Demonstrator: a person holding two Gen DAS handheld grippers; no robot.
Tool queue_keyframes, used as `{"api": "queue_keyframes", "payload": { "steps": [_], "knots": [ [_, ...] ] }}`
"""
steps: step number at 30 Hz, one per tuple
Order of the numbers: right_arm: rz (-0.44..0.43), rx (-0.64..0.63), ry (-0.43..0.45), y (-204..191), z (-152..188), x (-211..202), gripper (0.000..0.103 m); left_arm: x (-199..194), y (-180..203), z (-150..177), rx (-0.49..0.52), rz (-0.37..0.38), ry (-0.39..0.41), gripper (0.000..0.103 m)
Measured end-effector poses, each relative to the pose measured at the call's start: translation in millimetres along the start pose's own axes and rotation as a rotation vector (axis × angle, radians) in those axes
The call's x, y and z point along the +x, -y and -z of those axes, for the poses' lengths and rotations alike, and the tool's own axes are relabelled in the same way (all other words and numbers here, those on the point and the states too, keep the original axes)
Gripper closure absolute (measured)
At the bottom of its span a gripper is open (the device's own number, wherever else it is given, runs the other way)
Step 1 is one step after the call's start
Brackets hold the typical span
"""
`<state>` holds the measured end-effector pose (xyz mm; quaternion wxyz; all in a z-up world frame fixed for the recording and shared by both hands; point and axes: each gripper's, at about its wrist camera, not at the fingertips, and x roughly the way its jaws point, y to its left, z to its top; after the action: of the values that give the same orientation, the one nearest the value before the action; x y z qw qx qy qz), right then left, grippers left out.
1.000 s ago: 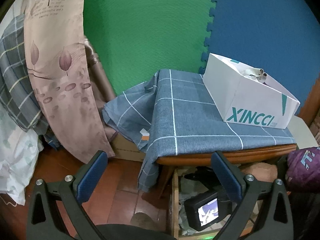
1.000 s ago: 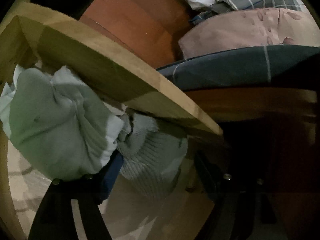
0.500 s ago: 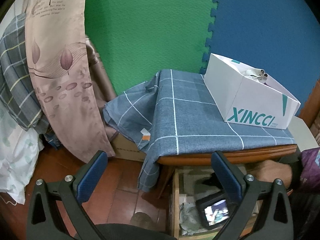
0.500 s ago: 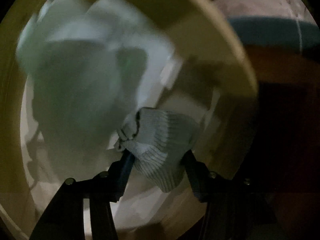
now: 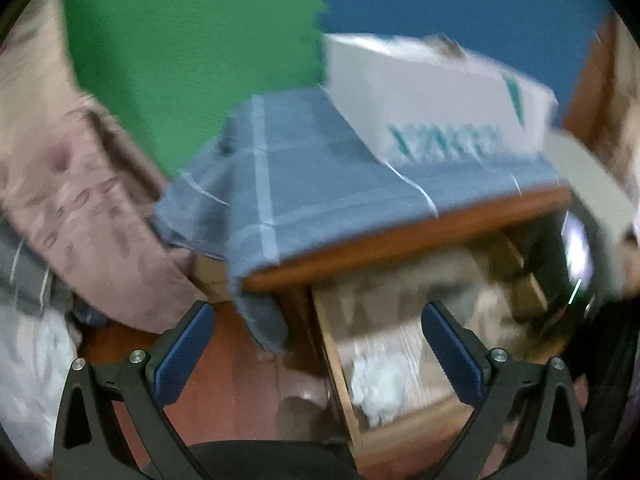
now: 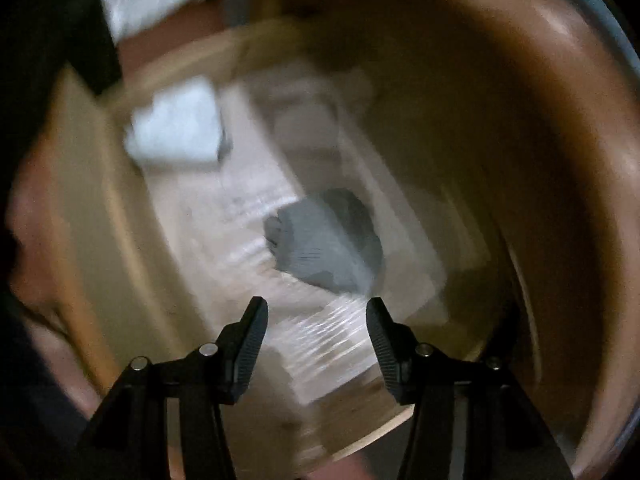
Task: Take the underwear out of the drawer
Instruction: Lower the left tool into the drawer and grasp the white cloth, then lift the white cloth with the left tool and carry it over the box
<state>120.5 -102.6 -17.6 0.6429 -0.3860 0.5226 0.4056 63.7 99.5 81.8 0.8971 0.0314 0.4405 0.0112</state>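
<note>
Right gripper (image 6: 317, 330) lifted, half-open, empty | underwear (image 6: 324, 246): grey crumpled lump in drawer (image 6: 120, 216)

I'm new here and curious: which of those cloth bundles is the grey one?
Find the open wooden drawer under the brown tabletop. On its pale lined floor, beyond the right gripper, lies a bunched grey ribbed cloth. It is darker than the white bundle nearby.
</note>
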Motion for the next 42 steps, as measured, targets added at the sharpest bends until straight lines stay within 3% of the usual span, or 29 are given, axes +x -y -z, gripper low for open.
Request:
{"api": "queue_keyframes", "payload": {
  "steps": [4, 6, 10, 14, 15, 17, 20, 29, 34, 35, 37, 42],
  "knots": [
    [-0.166, 0.256, 0.165, 22.6, 22.9, -37.5, 0.051, 32.5, 41.0, 1.0, 0.115, 0.085, -0.131, 0.001],
    [-0.233, 0.334, 0.227, 38.5, 33.6, -42.0, 0.051, 52.8, 64.6, 4.1, 0.181, 0.077, -0.198, 0.001],
    [-0.285, 0.397, 0.333, 56.0, 40.3, -60.9, 0.050, 96.4, 100.3, 9.3, 0.275, 0.055, -0.334, 0.001],
    [-0.304, 0.452, 0.370, 71.1, 46.7, -72.8, 0.050, 138.9, 126.1, 24.7, 0.381, 0.046, -0.477, 0.002],
    [-0.303, 0.453, 0.375, 70.8, 48.1, -74.7, 0.050, 146.3, 130.8, 30.1, 0.409, 0.038, -0.505, 0.003],
    [-0.304, 0.446, 0.388, 69.6, 53.2, -79.4, 0.050, 159.4, 137.1, 39.7, 0.458, 0.023, -0.552, 0.020],
    [-0.310, 0.440, 0.400, 72.0, 59.0, -90.1, 0.050, 180.2, 140.5, 48.2, 0.487, 0.007, -0.631, 0.023],
    [-0.335, 0.455, 0.430, 74.6, 61.4, -82.9, 0.050, 223.6, 135.4, 73.7, 0.531, 0.001, -0.783, 0.022],
    [-0.344, 0.463, 0.431, 76.9, 61.8, -82.0, 0.050, 239.7, 121.2, 80.1, 0.475, 0.025, -0.860, 0.021],
    [-0.346, 0.464, 0.431, 77.1, 62.0, -81.8, 0.050, 245.6, 117.1, 84.4, 0.461, 0.020, -0.898, 0.023],
    [-0.347, 0.466, 0.430, 77.6, 62.3, -81.2, 0.050, 246.6, 118.7, 84.0, 0.467, 0.023, -0.899, 0.026],
    [-0.353, 0.493, 0.428, 83.0, 65.4, -80.1, 0.050, 235.9, 122.8, 81.3, 0.476, 0.068, -0.864, 0.054]
  ]
}}
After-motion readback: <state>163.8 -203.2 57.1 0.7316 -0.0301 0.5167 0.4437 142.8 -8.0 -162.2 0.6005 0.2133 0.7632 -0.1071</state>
